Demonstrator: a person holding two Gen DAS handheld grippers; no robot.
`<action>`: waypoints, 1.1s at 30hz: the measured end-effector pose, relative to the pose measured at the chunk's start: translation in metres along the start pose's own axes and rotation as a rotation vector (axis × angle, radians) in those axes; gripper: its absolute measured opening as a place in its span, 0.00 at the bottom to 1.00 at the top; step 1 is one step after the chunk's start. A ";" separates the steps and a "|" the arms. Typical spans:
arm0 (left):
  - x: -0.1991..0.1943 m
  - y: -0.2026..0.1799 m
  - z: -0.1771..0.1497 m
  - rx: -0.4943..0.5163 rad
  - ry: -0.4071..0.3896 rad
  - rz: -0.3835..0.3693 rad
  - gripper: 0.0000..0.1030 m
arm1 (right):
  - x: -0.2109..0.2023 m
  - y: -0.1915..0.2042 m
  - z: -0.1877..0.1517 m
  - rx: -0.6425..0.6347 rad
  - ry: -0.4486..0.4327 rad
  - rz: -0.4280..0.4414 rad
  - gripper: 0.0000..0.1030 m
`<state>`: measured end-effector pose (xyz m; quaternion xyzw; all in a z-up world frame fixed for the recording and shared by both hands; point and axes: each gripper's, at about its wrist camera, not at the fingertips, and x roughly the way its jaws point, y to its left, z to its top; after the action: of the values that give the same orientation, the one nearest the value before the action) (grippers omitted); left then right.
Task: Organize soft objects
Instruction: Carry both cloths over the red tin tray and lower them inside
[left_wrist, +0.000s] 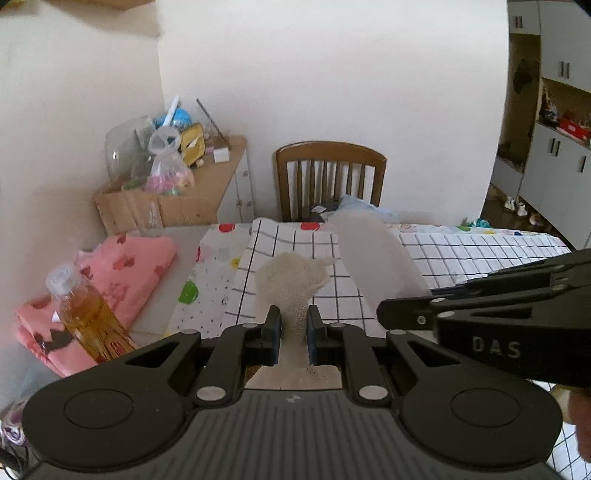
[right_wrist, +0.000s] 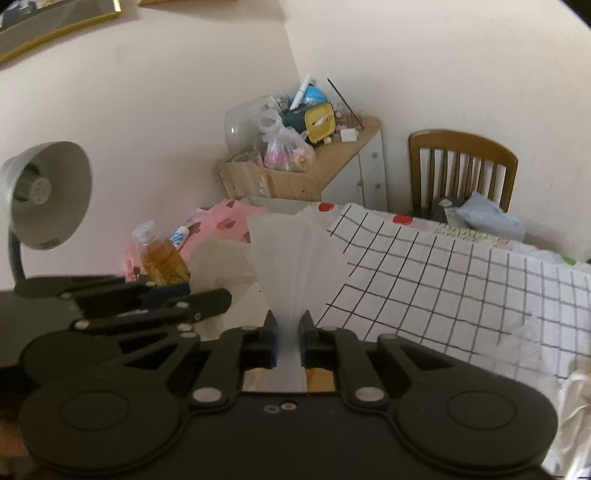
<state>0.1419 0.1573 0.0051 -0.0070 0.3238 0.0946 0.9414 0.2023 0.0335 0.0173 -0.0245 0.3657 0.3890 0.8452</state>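
The left gripper is clamping a cream knitted cloth above the grid-patterned sheet; "DAS" reads on the neighbouring tool. The right gripper is pinching a sheer white cloth near the amber bottle, which a swinging fabric could likely topple.

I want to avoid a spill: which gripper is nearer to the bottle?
Left. The left gripper, shut on a cream cloth, is just right of the bottle; the right gripper is farther right.
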 end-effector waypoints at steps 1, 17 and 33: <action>0.004 0.001 -0.001 0.002 0.006 0.010 0.13 | 0.007 -0.001 -0.001 0.006 0.006 0.000 0.10; 0.069 0.004 -0.054 -0.020 0.193 -0.013 0.13 | 0.088 -0.017 -0.052 0.050 0.209 -0.043 0.10; 0.103 0.007 -0.076 -0.095 0.339 -0.094 0.13 | 0.100 -0.019 -0.073 -0.048 0.326 -0.068 0.16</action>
<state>0.1741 0.1759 -0.1172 -0.0825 0.4724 0.0630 0.8752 0.2141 0.0606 -0.1042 -0.1196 0.4875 0.3598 0.7865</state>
